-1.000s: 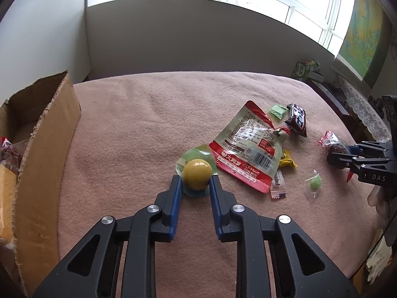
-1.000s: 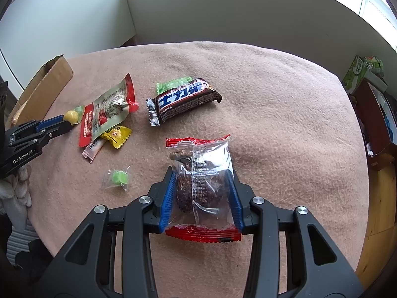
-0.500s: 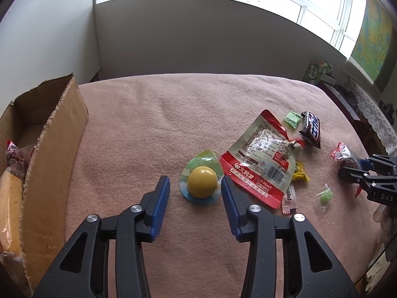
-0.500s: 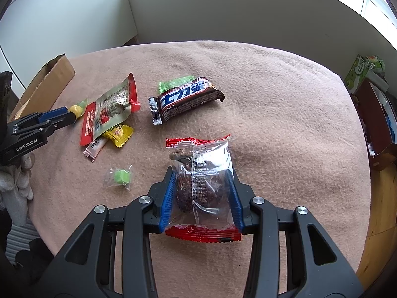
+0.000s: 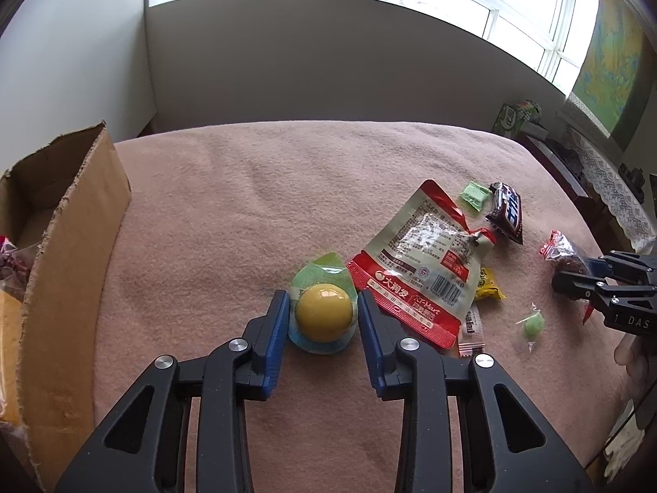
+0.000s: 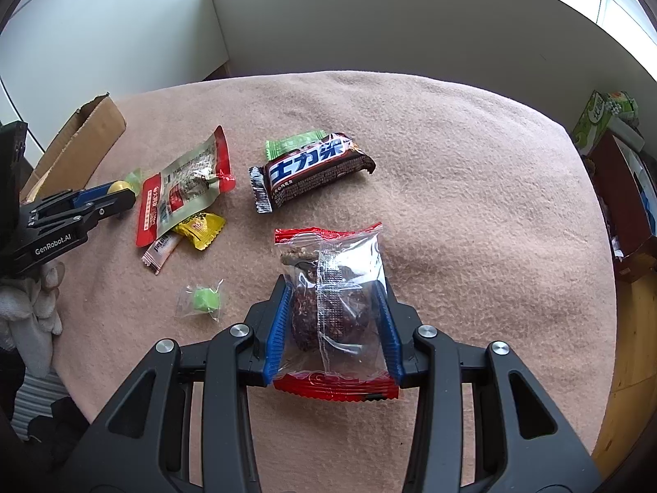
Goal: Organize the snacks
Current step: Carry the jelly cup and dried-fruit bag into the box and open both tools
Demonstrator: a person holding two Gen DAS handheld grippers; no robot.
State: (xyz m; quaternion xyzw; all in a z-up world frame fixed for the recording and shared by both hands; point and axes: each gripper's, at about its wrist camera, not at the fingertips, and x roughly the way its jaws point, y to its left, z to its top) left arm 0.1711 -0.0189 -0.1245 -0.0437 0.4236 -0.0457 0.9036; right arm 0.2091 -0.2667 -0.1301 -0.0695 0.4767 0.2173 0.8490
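My left gripper point(image 5: 322, 300) is open, with its blue pads on either side of a yellow jelly cup point(image 5: 324, 316) that rests on the pink blanket point(image 5: 246, 213); a small gap shows on each side. My right gripper point(image 6: 334, 287) is shut on a clear, red-edged packet with a dark brown cake point(image 6: 334, 300), and it also shows in the left wrist view point(image 5: 564, 256). A cardboard box point(image 5: 70, 254) with snacks inside stands at the left.
On the blanket lie a red and white pouch point(image 5: 427, 263), a dark chocolate bar point(image 6: 316, 168), a green packet point(image 6: 291, 143), a yellow candy point(image 6: 199, 226), a thin sachet point(image 6: 160, 250) and a small green candy point(image 6: 203, 300). Shelves stand at the right.
My left gripper let go of the jelly cup, opened wide, then moved in around it again with its jaws narrower. The right gripper kept its grip on the cake packet and stayed still.
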